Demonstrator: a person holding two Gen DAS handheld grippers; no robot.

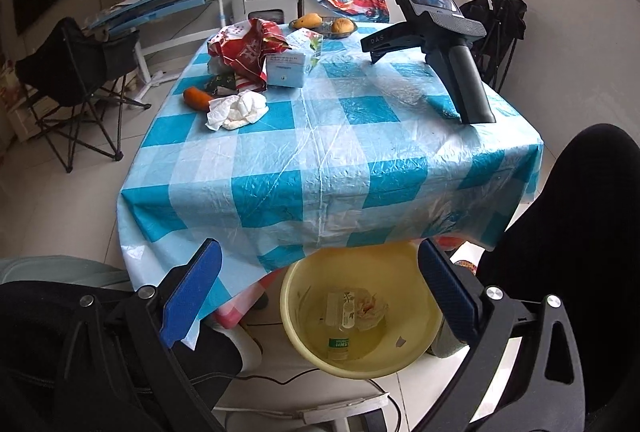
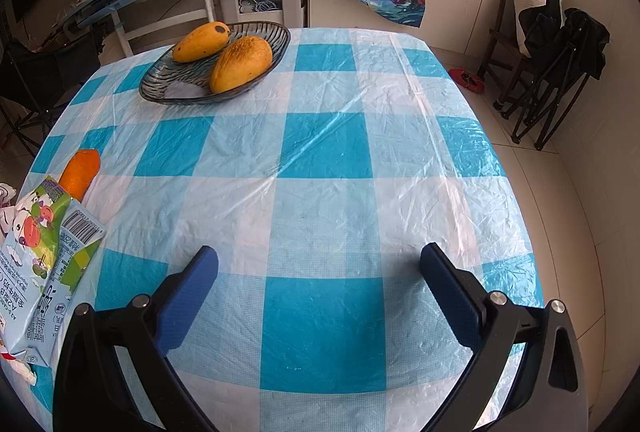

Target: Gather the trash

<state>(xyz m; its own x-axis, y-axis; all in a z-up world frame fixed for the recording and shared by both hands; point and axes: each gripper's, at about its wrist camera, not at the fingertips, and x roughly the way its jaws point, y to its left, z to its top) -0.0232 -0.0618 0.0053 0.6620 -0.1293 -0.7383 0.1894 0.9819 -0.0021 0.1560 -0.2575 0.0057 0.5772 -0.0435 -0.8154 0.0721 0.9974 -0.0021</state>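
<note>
My left gripper [image 1: 320, 288] is open and empty, held above a yellow basin [image 1: 304, 288] on the floor under the table's near edge. In the basin lie a clear plastic bottle [image 1: 340, 324] and a crumpled wrapper [image 1: 372, 310]. On the table's far left lie crumpled white tissue [image 1: 236, 110], a red wrapper [image 1: 248, 48], a small white box [image 1: 285, 69] and a milk carton [image 1: 306, 44]. My right gripper [image 2: 320, 292] is open and empty, resting on the table [image 2: 320, 152]; its body [image 1: 436, 40] shows in the left wrist view. The milk carton [image 2: 40, 264] lies to its left.
A carrot [image 1: 196, 98] lies by the tissue and shows in the right wrist view [image 2: 80, 172]. A glass dish [image 2: 192, 80] with two mangoes [image 2: 240, 62] sits at the table's far side. Folding chairs [image 1: 76, 80] stand left and right [image 2: 560, 72]. A person's dark legs [image 1: 560, 232] flank the basin.
</note>
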